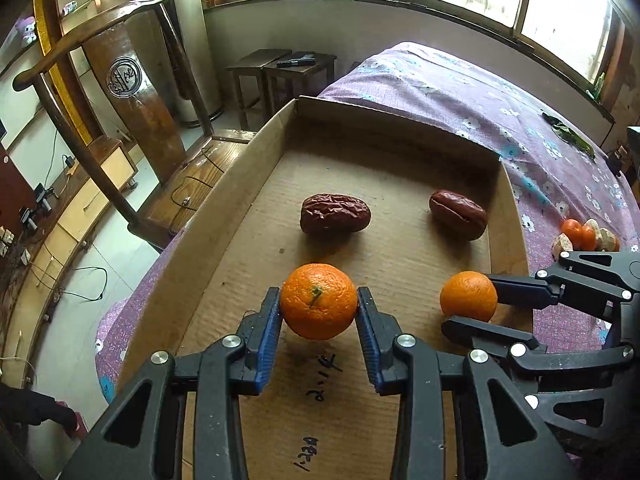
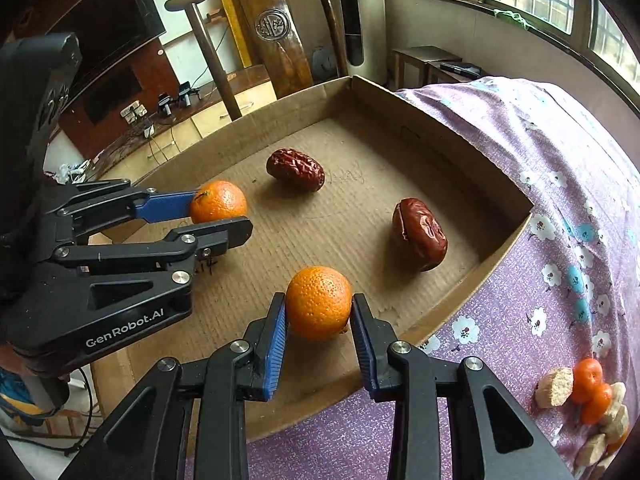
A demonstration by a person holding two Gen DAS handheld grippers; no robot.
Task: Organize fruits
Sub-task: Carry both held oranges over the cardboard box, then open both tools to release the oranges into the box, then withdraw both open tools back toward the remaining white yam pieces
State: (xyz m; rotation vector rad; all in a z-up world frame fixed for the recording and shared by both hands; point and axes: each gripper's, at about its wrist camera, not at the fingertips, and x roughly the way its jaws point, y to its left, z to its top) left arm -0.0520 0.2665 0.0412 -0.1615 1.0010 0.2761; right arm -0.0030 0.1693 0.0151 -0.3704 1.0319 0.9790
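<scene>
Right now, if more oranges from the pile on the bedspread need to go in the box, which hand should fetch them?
Probably the right. Its fingers hold an orange by the box wall nearest the pile; the left is at the far side.

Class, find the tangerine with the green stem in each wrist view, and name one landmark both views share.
Left wrist view: stemmed tangerine sits low centre, between the left tongs.
Right wrist view: same tangerine at middle left, between those tongs.
Shared landmark: the carved wooden chair behind the cardboard tray.
</scene>
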